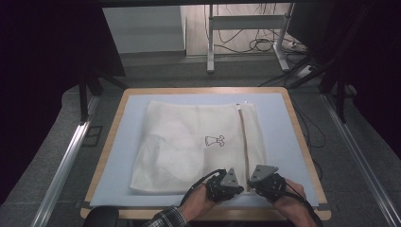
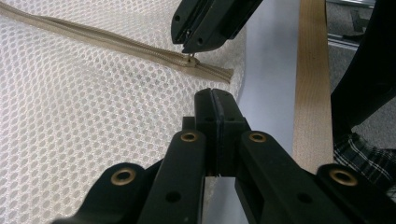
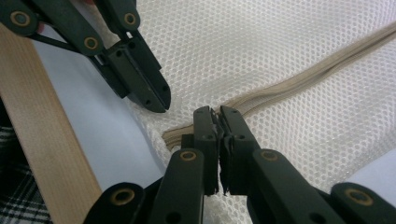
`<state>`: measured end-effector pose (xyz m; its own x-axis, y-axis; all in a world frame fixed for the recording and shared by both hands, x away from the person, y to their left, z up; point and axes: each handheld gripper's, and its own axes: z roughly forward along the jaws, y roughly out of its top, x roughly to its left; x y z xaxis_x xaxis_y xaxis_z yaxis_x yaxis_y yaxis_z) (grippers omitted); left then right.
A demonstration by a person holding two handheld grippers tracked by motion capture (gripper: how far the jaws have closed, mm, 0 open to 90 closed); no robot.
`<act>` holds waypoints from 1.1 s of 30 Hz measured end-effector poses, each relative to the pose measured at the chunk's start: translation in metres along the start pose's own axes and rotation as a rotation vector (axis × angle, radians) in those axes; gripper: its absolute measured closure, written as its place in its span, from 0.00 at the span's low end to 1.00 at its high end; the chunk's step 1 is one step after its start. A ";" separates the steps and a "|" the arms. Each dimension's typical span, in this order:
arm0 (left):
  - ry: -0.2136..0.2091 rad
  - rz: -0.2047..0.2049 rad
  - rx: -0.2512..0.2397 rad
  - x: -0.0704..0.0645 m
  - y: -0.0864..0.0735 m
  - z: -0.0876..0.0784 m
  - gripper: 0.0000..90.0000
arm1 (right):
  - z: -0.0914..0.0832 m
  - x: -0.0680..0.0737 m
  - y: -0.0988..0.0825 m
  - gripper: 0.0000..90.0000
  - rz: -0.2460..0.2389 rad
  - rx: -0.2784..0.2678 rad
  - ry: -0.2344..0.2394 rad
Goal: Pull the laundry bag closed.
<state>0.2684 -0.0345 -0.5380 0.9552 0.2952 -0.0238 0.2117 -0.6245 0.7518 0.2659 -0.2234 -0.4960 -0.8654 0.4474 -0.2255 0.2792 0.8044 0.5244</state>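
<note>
I am holding both grippers low over the near edge of the mesh laundry bag point(image 1: 189, 146), which is lying flat on the bench point(image 1: 283, 118). The right gripper point(image 3: 215, 114) is pinching the zipper pull point(image 2: 191, 59) at the near end of the zipper point(image 1: 244, 142), fingers narrow. The left gripper point(image 2: 215, 95) is pressing shut on the mesh just beside it. If that anchor is slipping, I judge the bag will bunch and the pull may pop free.
</note>
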 end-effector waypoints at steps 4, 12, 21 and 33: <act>0.000 0.001 0.000 0.000 0.000 0.000 1.00 | 0.001 -0.002 0.000 0.95 0.003 -0.007 -0.009; -0.009 -0.009 -0.005 0.001 0.000 0.000 1.00 | 0.003 -0.008 0.000 0.95 0.021 -0.023 -0.009; -0.004 -0.003 -0.004 0.000 0.000 0.000 1.00 | 0.008 -0.019 0.001 0.95 0.033 -0.028 -0.017; 0.002 0.000 -0.007 -0.001 -0.001 0.000 1.00 | 0.011 -0.029 0.001 0.95 0.042 -0.030 -0.028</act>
<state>0.2672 -0.0345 -0.5384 0.9547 0.2966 -0.0221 0.2100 -0.6197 0.7562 0.2959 -0.2309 -0.4983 -0.8410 0.4916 -0.2260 0.3019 0.7730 0.5579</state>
